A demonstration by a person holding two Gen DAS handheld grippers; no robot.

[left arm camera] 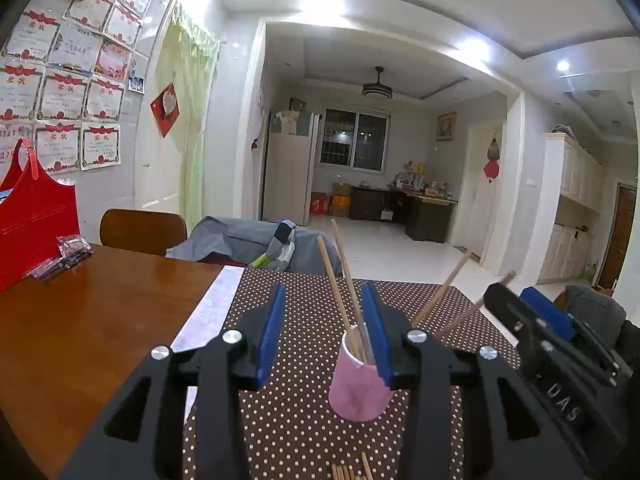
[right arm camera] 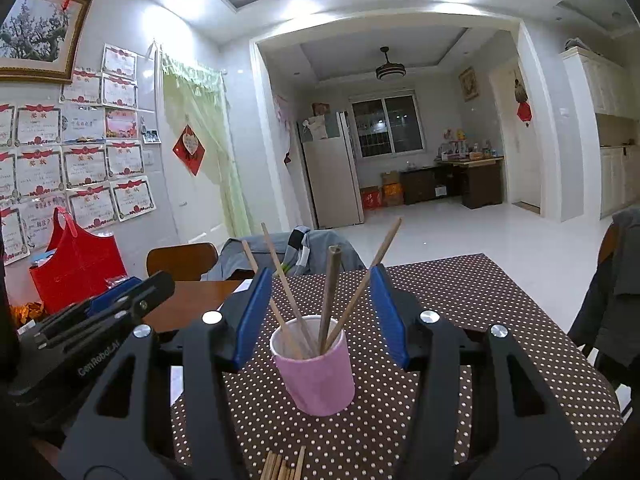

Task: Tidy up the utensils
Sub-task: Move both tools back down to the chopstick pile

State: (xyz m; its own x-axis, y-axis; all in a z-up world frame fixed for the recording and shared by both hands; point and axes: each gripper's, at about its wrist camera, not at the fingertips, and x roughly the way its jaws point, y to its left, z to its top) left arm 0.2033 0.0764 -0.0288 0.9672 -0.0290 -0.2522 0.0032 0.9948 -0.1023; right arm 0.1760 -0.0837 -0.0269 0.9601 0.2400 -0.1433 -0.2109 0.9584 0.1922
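Pink cup (right arm camera: 316,376), tan chopsticks (right arm camera: 286,280), brown white-dotted tablecloth (right arm camera: 480,320), red bag (right arm camera: 80,264), blue-padded black hand-held gripper (right arm camera: 322,316)

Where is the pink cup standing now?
The pink cup stands upright on the dotted tablecloth, centred in the right wrist view between the open right gripper's blue fingers, holding four chopsticks.

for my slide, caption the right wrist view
Open right gripper framing a pink cup holding four chopsticks on a polka-dot mat.
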